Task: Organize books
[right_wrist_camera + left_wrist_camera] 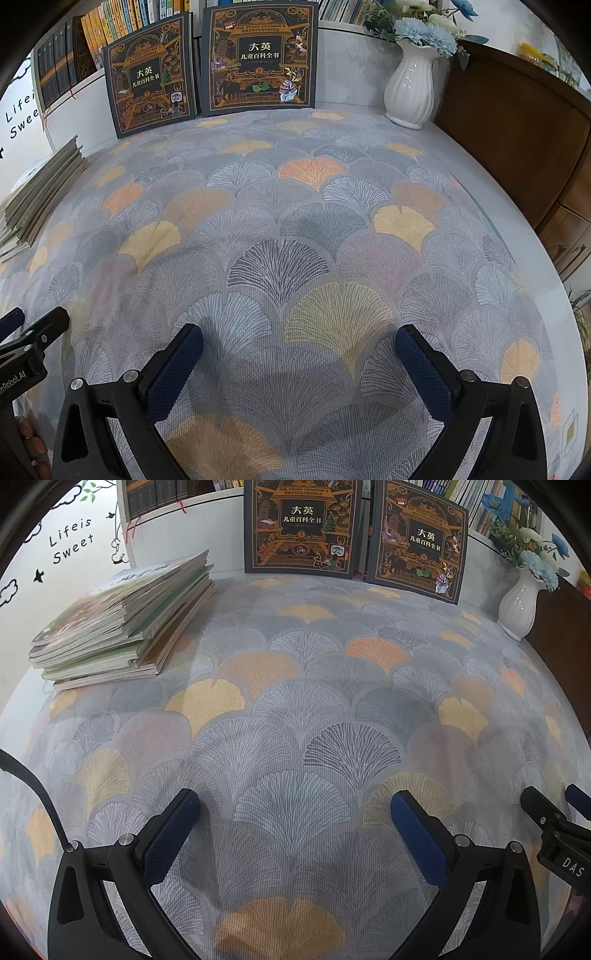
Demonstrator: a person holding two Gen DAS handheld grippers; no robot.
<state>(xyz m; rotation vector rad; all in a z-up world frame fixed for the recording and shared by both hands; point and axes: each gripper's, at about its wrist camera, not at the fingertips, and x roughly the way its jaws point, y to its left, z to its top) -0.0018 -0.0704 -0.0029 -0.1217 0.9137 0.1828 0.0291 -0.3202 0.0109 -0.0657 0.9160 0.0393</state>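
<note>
Broadly, a desk point(332, 709) under a ginkgo-leaf cloth is filling both views, and nearly all of its middle is lying bare. At its far edge a bookshelf point(122, 22) is holding rows of upright spines, and two dark encyclopedia volumes, number 7 point(301, 526) and number 8 point(417, 541), are standing against it with covers facing out. The stack of thin books point(125, 624) is lying flat at the far left, slightly fanned, its long axis running from near left toward the far shelf, its spines facing the tongs. A white vase point(519, 603) holding blue and white flowers is sitting at the far right, beside a brown wooden cabinet point(517, 122). Nearest the cameras, the left tongs point(295, 819) and the right tongs point(299, 347) are both hovering over the near desk, side by side, each spread wide and gripping nothing. The stack is lying ahead and to the left of both, well apart from either, and the left tongs seem the nearer, so a reach for the stack would likely fall to that hand.
</note>
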